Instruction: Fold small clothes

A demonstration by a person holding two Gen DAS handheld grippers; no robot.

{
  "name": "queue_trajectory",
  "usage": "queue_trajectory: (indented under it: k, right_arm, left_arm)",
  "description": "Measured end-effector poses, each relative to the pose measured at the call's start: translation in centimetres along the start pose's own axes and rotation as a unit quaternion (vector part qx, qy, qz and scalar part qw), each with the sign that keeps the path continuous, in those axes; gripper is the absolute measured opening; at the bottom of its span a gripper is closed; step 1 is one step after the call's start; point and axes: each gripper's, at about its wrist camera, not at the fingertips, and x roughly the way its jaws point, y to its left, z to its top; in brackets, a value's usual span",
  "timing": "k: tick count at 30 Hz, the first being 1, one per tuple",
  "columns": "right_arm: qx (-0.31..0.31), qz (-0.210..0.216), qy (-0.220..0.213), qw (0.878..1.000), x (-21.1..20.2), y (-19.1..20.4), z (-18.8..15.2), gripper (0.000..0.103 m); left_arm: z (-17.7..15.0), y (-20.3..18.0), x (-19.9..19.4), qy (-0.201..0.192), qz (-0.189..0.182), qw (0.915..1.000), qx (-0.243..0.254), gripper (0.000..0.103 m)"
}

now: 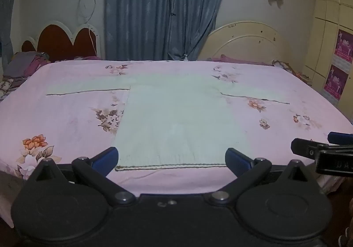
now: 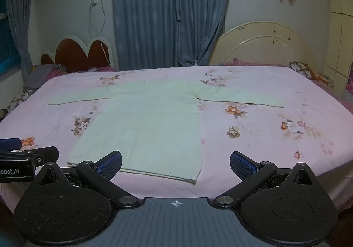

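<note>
- Both hand-held grippers hang at the near edge of the bed, side by side; the left gripper (image 1: 172,156) has its jaws spread wide with nothing between them, and its blue pads (image 1: 105,158) bracket the hem of the pale green top (image 1: 174,114).
- Just to its right, the right gripper (image 2: 175,162) is likewise wide open and holds nothing; the top's near right hem corner (image 2: 195,178) lies between its jaws, a little ahead of them.
- That top lies flat straight ahead of both grippers on the pink floral sheet (image 1: 66,114), body toward them, left sleeve (image 1: 88,88) and right sleeve (image 1: 253,93) stretched out to either side.
- Judging by the smooth, fully spread cloth, no fold has been made; this looks like the start of the task.
- I'd say the next move calls for each gripper to reach forward and outward to a sleeve or side edge, pinch only the cloth and not the sheet, then carry it inward across the body.
- Count: two grippers, one garment with two sleeves, one blue curtain (image 2: 169,13) between two headboards, a red one (image 2: 81,53) and a cream one (image 2: 264,46).
</note>
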Motion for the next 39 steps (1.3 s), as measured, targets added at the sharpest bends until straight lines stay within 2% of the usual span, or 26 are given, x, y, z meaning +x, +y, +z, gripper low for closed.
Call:
queue_trajectory:
  k: [39]
  right_arm:
    - [-0.001, -0.001, 0.002, 1.0, 0.16, 0.19, 0.36, 0.103]
  left_arm:
    - [0.06, -0.12, -0.13, -0.004, 0.003, 1.0, 0.008, 0.103]
